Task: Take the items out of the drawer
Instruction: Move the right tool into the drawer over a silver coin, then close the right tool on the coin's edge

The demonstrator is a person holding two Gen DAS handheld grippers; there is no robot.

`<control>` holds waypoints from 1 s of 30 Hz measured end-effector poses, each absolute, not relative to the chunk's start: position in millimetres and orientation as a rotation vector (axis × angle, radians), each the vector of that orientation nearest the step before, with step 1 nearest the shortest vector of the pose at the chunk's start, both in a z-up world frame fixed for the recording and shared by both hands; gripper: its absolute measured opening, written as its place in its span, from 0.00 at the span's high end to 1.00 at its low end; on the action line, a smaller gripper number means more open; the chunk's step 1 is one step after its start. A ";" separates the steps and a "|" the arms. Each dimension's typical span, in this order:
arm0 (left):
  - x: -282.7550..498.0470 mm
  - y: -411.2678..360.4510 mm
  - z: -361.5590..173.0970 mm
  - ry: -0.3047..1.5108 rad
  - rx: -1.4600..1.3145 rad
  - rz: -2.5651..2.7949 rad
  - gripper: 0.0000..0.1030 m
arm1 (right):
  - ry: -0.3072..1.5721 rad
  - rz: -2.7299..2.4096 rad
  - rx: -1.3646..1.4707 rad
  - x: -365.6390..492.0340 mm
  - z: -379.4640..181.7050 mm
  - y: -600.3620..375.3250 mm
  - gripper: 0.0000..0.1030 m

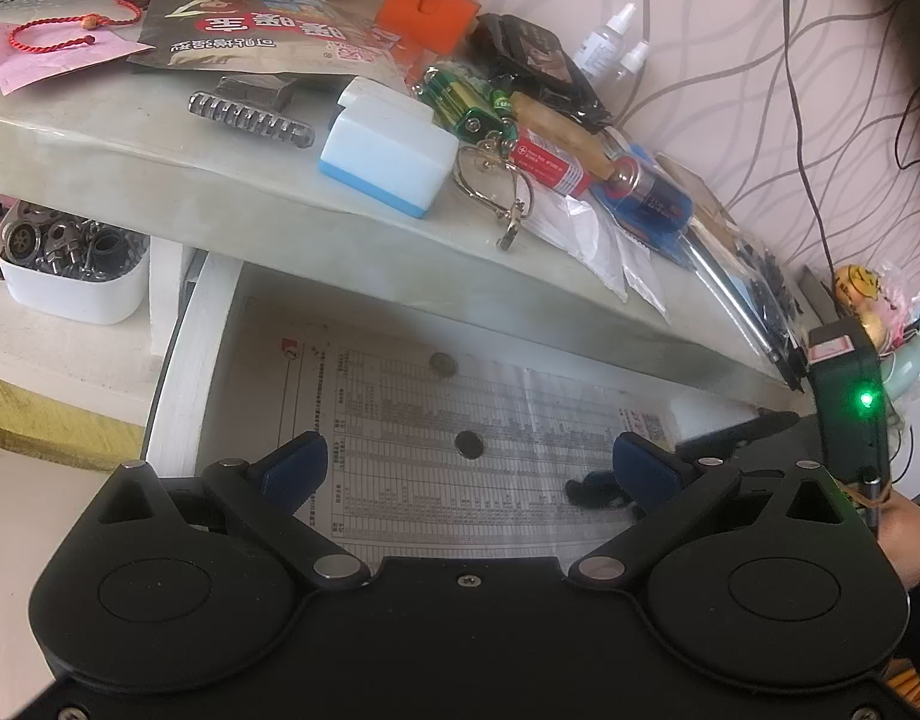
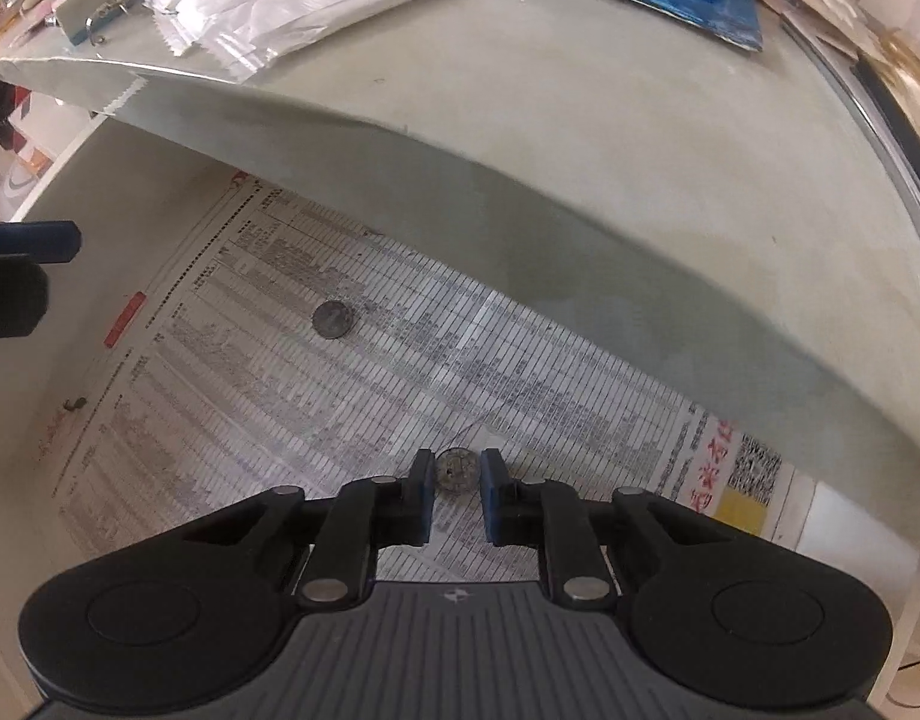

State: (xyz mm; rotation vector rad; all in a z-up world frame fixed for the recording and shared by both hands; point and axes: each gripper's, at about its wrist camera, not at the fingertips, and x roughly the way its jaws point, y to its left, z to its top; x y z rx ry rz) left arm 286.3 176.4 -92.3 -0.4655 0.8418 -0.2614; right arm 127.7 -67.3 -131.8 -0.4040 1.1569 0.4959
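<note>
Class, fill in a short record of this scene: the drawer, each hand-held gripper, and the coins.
drawer: open, lined with a printed sheet
left hand-held gripper: open, empty, over the drawer
right hand-held gripper: shut on the near coin
far coin: lying loose on the printed sheet, deeper in the drawer
tabletop: cluttered, with batteries

Landmark: white-and-blue box (image 1: 388, 150) on desktop (image 1: 160, 138). Left of it, a ribbed metal part (image 1: 250, 117). Behind it, a printed foil pouch (image 1: 268, 24) and an orange box (image 1: 427, 6); far left of these, a red cord bracelet (image 1: 70, 24) on pink paper (image 1: 16, 69). Right of box: green batteries (image 1: 466, 102), red battery (image 1: 550, 165), blue battery (image 1: 658, 195), key ring (image 1: 496, 180) touching the box's right side. Two spray bottles (image 1: 610, 42) stand against the patterned wall (image 1: 760, 90). Below left of box, a white tub of metal hardware (image 1: 70, 264).
</note>
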 end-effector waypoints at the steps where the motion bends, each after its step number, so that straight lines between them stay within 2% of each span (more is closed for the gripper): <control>1: 286.3 176.4 -92.3 0.842 -0.465 -0.261 0.00 | 1.158 0.499 -0.396 125.1 -129.8 -68.0 1.00; 6: 286.7 175.6 -91.9 0.843 -0.462 -0.260 0.00 | 1.141 0.509 -0.396 113.5 -122.9 -66.2 0.99; 10: 286.7 175.7 -91.9 0.843 -0.463 -0.260 0.00 | 1.113 0.526 -0.458 114.2 -126.5 -57.1 0.87; 15: 286.6 176.1 -92.0 0.842 -0.465 -0.262 0.00 | 1.146 0.529 -0.501 123.2 -133.9 -47.2 0.85; 18: 286.3 176.3 -92.0 0.841 -0.466 -0.263 0.00 | 1.154 0.518 -0.512 129.4 -130.4 -53.5 0.76; 25: 285.6 177.3 -91.8 0.838 -0.470 -0.269 0.00 | 1.185 0.527 -0.491 131.8 -132.4 -50.4 0.75; 30: 285.7 176.8 -91.7 0.840 -0.466 -0.270 0.00 | 1.193 0.532 -0.508 131.2 -132.9 -46.3 0.81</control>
